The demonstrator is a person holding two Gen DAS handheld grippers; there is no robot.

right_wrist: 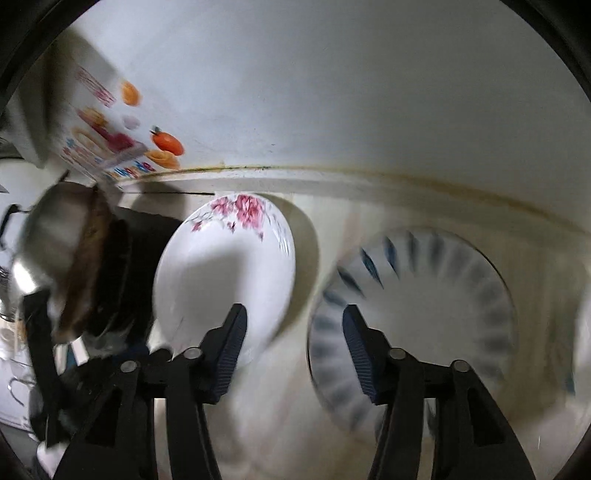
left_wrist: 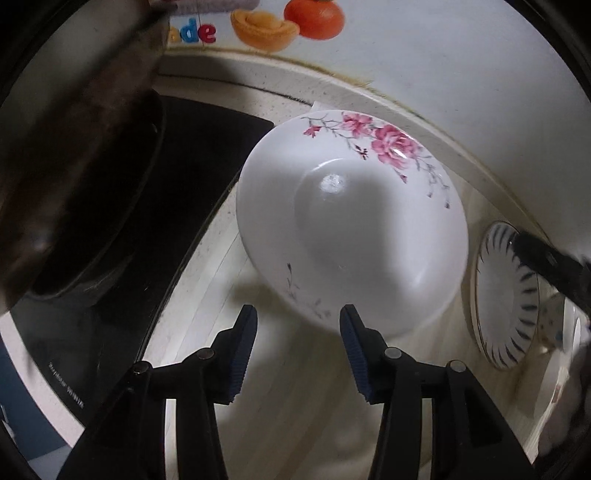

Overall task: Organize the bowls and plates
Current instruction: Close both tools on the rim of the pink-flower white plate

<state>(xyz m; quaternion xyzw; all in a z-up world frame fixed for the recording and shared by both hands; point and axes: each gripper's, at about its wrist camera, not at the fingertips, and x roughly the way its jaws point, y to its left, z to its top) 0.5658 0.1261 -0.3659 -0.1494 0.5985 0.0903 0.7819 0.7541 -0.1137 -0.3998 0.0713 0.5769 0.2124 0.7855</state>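
On the wall behind the counter [left_wrist: 280,387], a sticker [left_wrist: 258,22] with orange fruit pictures carries coloured letters, of which only "ade" is legible in the left wrist view; in the right wrist view the same sticker [right_wrist: 122,136] is too blurred to read. Small white print runs along the edge of the black cooktop [left_wrist: 110,295], too small to make out. Left gripper [left_wrist: 298,314] points forward and down over the pale counter, fingers spread wide with nothing between them; its right finger [left_wrist: 354,343] sits just at the near rim of the floral plate [left_wrist: 351,229], contact uncertain. That plate, white with pink blossoms, lies flat on the counter between the cooktop and the blue-striped plate [left_wrist: 506,295]. Right gripper [right_wrist: 294,314] likewise spread and empty, hovering low with the floral plate [right_wrist: 221,273] ahead of its left finger and the blue-striped plate [right_wrist: 417,314] ahead of its right; the view is motion-blurred. A dark-bottomed metal pot [right_wrist: 62,254] stands on the cooktop at left.
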